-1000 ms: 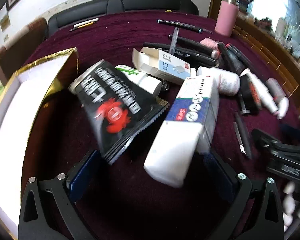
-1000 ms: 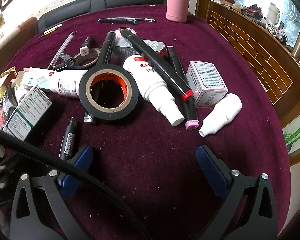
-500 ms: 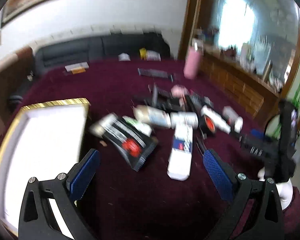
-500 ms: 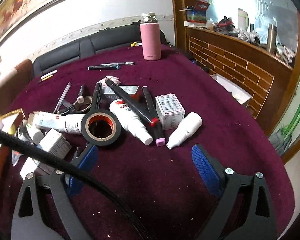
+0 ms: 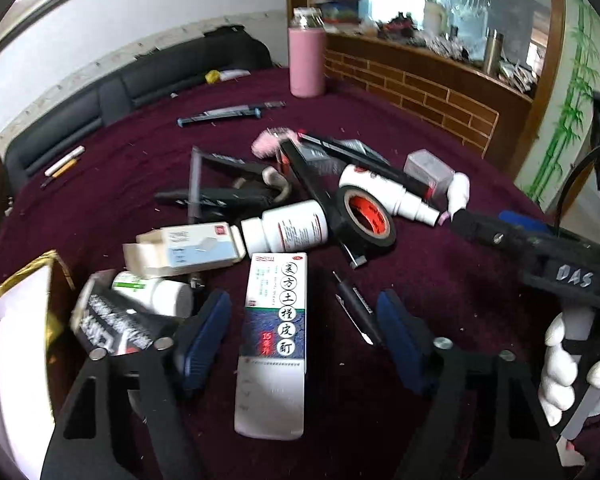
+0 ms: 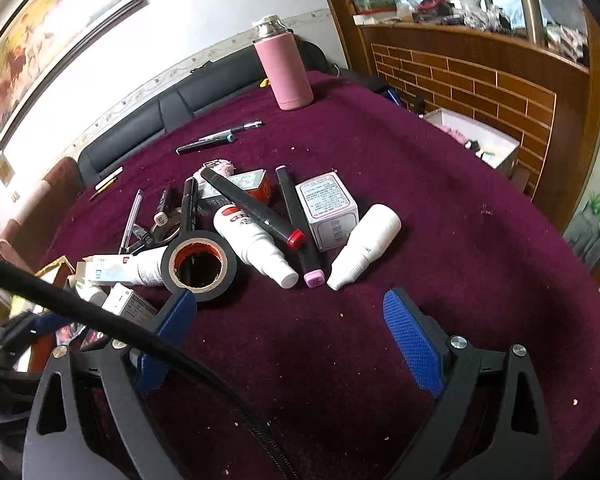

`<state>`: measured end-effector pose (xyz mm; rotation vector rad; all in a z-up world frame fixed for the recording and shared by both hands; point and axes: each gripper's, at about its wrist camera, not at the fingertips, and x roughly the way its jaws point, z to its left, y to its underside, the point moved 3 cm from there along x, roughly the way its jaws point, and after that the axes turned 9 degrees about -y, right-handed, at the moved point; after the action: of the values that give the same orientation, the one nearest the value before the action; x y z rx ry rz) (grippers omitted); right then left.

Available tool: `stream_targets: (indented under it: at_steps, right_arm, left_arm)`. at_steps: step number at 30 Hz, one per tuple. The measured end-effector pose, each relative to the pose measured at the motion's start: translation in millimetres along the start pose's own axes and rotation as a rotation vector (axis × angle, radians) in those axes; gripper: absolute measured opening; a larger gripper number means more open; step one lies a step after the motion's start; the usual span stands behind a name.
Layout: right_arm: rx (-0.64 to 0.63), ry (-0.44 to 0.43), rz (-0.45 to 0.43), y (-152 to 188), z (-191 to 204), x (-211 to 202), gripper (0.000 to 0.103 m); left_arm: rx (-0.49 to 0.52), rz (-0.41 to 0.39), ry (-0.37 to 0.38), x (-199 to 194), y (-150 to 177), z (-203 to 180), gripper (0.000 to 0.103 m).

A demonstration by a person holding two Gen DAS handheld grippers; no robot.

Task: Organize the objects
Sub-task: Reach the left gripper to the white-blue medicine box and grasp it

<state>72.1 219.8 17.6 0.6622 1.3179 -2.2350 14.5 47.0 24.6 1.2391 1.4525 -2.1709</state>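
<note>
A heap of small items lies on the maroon tablecloth. My left gripper (image 5: 302,312) straddles a tall white and blue medicine box (image 5: 274,332); its jaws are closing, with a gap left on both sides of the box. Beyond it lie a white pill bottle (image 5: 288,228), a pale blue carton (image 5: 188,246) and a black tape roll (image 5: 364,220). My right gripper (image 6: 290,304) stands open over bare cloth, short of the tape roll (image 6: 198,264), a white spray bottle (image 6: 256,246), a pink-tipped marker (image 6: 300,224) and a white dropper bottle (image 6: 364,248).
A gold-rimmed white tray (image 5: 12,340) sits at the left, a black snack packet (image 5: 112,328) against it. A pink flask (image 6: 286,70) stands at the far edge, pens near it. A white-gloved hand (image 5: 568,364) holds the right gripper. A brick-patterned counter runs along the right.
The left gripper pulled back, then came in over the white and blue box, and its jaws narrowed around it. The right gripper drew back and up from the pile, still open.
</note>
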Motion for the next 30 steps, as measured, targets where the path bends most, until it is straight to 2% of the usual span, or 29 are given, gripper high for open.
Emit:
stream_targets:
  at_steps: [9,13,14,16,18,22,30]
  right_arm:
    - [-0.023,0.011,0.002,2,4,2,0.096]
    - [-0.033,0.018,0.005,3,5,3,0.096]
    - [-0.034,0.02,0.006,3,6,3,0.096]
    - [-0.035,0.022,0.011,3,6,4,0.096]
    - [-0.034,0.022,0.015,2,6,5,0.096]
    - [-0.036,0.028,0.024,3,7,7,0.096]
    - [-0.055,0.05,0.041,5,9,11,0.096]
  left_arm:
    - [0.003,0.086,-0.046,32,15,3,0.064]
    - [-0.03,0.096,-0.053,37,20,6,0.066]
    - [-0.044,0.095,-0.053,37,21,7,0.067]
    - [-0.063,0.09,-0.07,37,23,10,0.079]
    - [-0.088,0.089,-0.075,38,26,14,0.084]
    - [-0.077,0.112,-0.075,40,27,13,0.101]
    - [-0.087,0.117,-0.072,40,25,16,0.101]
